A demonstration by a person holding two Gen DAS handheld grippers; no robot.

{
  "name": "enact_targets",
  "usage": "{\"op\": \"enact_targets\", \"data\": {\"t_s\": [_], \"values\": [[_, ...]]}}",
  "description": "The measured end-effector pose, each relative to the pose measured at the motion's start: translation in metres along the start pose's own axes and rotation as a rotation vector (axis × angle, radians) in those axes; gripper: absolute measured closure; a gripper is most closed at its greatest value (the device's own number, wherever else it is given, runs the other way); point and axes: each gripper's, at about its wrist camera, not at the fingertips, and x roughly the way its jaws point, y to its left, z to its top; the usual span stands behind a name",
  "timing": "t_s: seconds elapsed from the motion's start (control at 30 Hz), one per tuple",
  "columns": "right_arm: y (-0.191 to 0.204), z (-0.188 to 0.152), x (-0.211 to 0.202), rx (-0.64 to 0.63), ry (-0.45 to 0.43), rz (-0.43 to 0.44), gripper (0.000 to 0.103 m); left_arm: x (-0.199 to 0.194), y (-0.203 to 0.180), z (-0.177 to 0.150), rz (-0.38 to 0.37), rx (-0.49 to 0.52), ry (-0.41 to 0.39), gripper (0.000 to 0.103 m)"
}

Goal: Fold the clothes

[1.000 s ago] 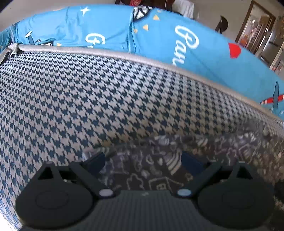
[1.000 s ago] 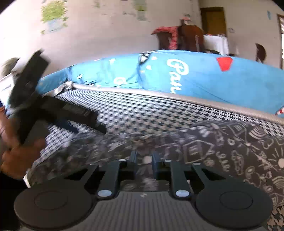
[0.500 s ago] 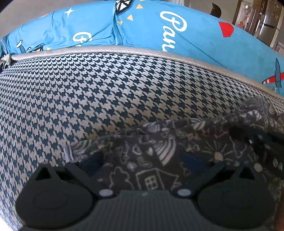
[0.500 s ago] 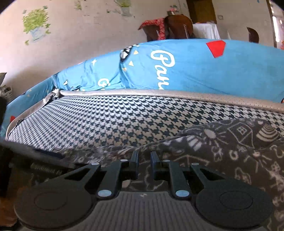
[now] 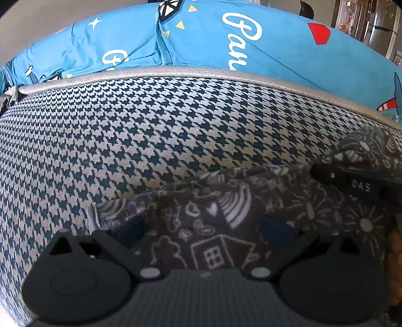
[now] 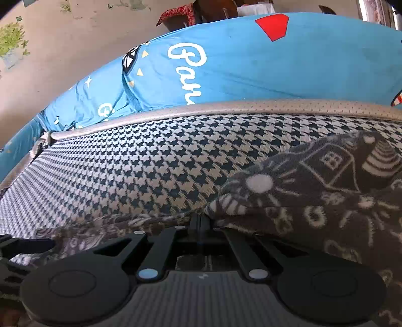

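A dark grey garment [image 5: 314, 208] printed with white doodles lies on the houndstooth surface [image 5: 150, 130]. My left gripper [image 5: 203, 229] is open, its blue pads [image 5: 130, 231] wide apart, with a fold of the garment lying between them. My right gripper [image 6: 201, 222] is shut on the garment's [image 6: 314, 201] front edge, where the cloth bunches at the fingertips. The left wrist view shows the right gripper [image 5: 351, 181] resting on the cloth at the right. In the right wrist view, the left gripper [image 6: 22, 245] shows at the left edge.
A grey piped edge [image 5: 201, 71] bounds the houndstooth surface at the back. Behind it lies a blue printed sheet [image 6: 251, 70] with white lettering. A plain wall [image 6: 62, 50] and a chair with red cloth [image 6: 181, 15] stand further back.
My right gripper's fingers, slightly apart before, have closed on the garment's edge. Both grippers have moved forward and lower over the cloth, and more of it now lies between the left fingers.
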Motion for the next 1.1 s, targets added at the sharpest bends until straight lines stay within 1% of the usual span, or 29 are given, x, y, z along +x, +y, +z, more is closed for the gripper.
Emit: {"op": "enact_targets", "data": {"t_s": [0.1, 0.3, 0.43, 0.57, 0.63, 0.73, 1.1], "values": [[0.000, 0.000, 0.003, -0.011, -0.012, -0.005, 0.103, 0.001, -0.006, -0.001, 0.011, 0.014, -0.012, 0.000], [-0.009, 0.000, -0.005, 0.039, -0.014, 0.049, 0.103, 0.006, -0.016, -0.003, 0.029, 0.049, -0.024, 0.000], [-0.010, -0.001, -0.023, 0.079, -0.023, 0.091, 0.103, 0.007, -0.019, -0.004, 0.037, 0.045, -0.025, 0.000], [-0.007, -0.007, -0.043, 0.081, -0.024, 0.124, 0.103, 0.009, -0.022, -0.004, 0.044, 0.037, -0.027, 0.000], [-0.006, -0.012, -0.049, 0.086, -0.014, 0.134, 0.103, 0.010, -0.022, -0.004, 0.047, 0.038, -0.030, 0.000], [-0.008, -0.023, -0.048, 0.105, 0.030, 0.148, 0.103, 0.010, -0.022, -0.004, 0.047, 0.035, -0.031, 0.000], [-0.005, -0.039, -0.042, 0.058, -0.025, 0.092, 0.103, 0.008, -0.022, -0.005, 0.050, 0.040, -0.037, 0.000]]}}
